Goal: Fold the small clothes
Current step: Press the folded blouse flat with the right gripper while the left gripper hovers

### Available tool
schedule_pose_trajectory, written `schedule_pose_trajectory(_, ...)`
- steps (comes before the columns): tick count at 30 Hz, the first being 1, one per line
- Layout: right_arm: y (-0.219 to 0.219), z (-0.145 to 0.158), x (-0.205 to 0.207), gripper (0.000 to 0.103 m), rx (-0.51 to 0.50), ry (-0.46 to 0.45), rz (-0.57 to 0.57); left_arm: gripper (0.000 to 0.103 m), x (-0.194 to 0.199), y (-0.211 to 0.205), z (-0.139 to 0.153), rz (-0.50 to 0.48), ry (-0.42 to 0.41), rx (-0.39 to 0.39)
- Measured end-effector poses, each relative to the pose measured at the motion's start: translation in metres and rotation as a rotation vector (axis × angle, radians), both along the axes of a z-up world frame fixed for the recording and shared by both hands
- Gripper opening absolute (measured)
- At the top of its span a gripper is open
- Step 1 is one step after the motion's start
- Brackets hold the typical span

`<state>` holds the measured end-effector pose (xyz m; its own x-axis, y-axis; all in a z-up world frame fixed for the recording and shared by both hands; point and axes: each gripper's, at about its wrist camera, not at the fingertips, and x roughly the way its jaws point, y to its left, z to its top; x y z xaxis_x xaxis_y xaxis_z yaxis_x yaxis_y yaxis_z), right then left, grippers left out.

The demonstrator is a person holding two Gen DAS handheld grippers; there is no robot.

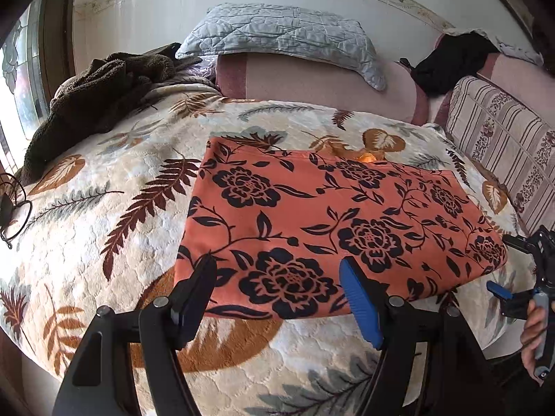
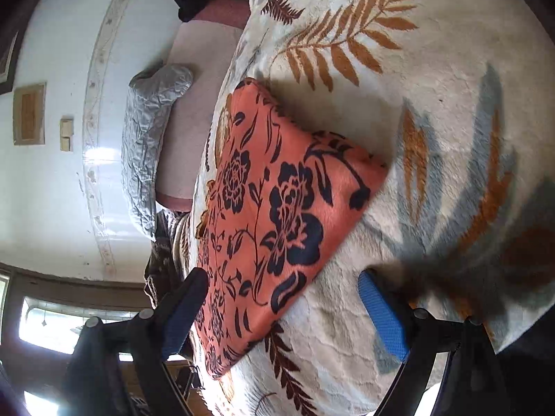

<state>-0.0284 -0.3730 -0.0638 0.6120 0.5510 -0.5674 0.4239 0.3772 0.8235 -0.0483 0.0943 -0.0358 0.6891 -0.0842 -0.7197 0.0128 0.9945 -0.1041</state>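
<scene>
Nearest the cameras, the left gripper (image 1: 281, 277) and the right gripper (image 2: 284, 294) are both seen with jaws spread wide and nothing between the ribbed blue pads (image 1: 360, 306), each poised at the near edge of the orange floral garment (image 1: 333, 222). This smooth cloth, printed with black roses and vines, is laid folded into a flat rectangle on the plush, quilted leaf-patterned blanket (image 1: 104, 228). Farther back, a shaggy brown fleece (image 1: 100, 97) and a crinkled grey quilted pillow (image 1: 277, 34) are seen against the tiled wall; no writing can be read
</scene>
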Motion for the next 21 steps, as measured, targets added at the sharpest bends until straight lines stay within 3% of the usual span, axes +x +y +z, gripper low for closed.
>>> schedule_pose_trajectory(2, -0.004, -0.002, 0.009, 0.069, -0.008, 0.012, -0.022, 0.074, 0.001, -0.007, 0.000, -0.004, 0.008, 0.000)
schedule_pose_trajectory(4, -0.006, -0.005, 0.018, 0.030, -0.038, 0.049, -0.020, 0.074, 0.003, -0.016, -0.001, -0.011, 0.016, 0.012)
schedule_pose_trajectory(5, -0.005, -0.005, 0.025, 0.020, -0.082, 0.080, -0.005, 0.074, 0.006, -0.021, -0.002, -0.017, 0.020, 0.017)
schedule_pose_trajectory(7, -0.001, 0.009, 0.031, 0.011, -0.219, 0.078, 0.024, 0.074, 0.009, -0.030, -0.001, -0.029, 0.023, 0.028)
schedule_pose_trajectory(10, 0.016, 0.052, 0.026, 0.010, -0.477, -0.014, 0.062, 0.074, 0.016, -0.043, 0.003, -0.045, 0.011, 0.041)
schedule_pose_trajectory(12, 0.024, 0.051, 0.028, 0.012, -0.537, 0.000, 0.117, 0.074, 0.025, -0.055, 0.001, -0.055, 0.010, 0.040)
schedule_pose_trajectory(14, 0.020, 0.030, 0.031, 0.015, -0.477, 0.030, 0.142, 0.074, 0.037, -0.068, -0.003, -0.067, 0.022, 0.045)
schedule_pose_trajectory(16, 0.004, 0.013, 0.023, 0.025, -0.314, 0.020, 0.072, 0.074, 0.047, -0.079, -0.010, -0.076, 0.031, 0.045)
schedule_pose_trajectory(17, -0.004, 0.009, 0.019, 0.032, -0.236, 0.002, 0.040, 0.074, 0.052, -0.085, -0.016, -0.077, 0.044, 0.055)
schedule_pose_trajectory(19, -0.010, 0.007, 0.017, 0.069, -0.144, -0.043, 0.023, 0.074, 0.066, -0.093, -0.038, -0.085, 0.111, 0.083)
schedule_pose_trajectory(20, -0.011, 0.008, 0.019, 0.072, -0.116, -0.060, 0.022, 0.074, 0.074, -0.097, -0.051, -0.090, 0.168, 0.103)
schedule_pose_trajectory(21, -0.010, 0.010, 0.021, 0.072, -0.118, -0.060, 0.033, 0.075, 0.076, -0.098, -0.056, -0.084, 0.175, 0.115)
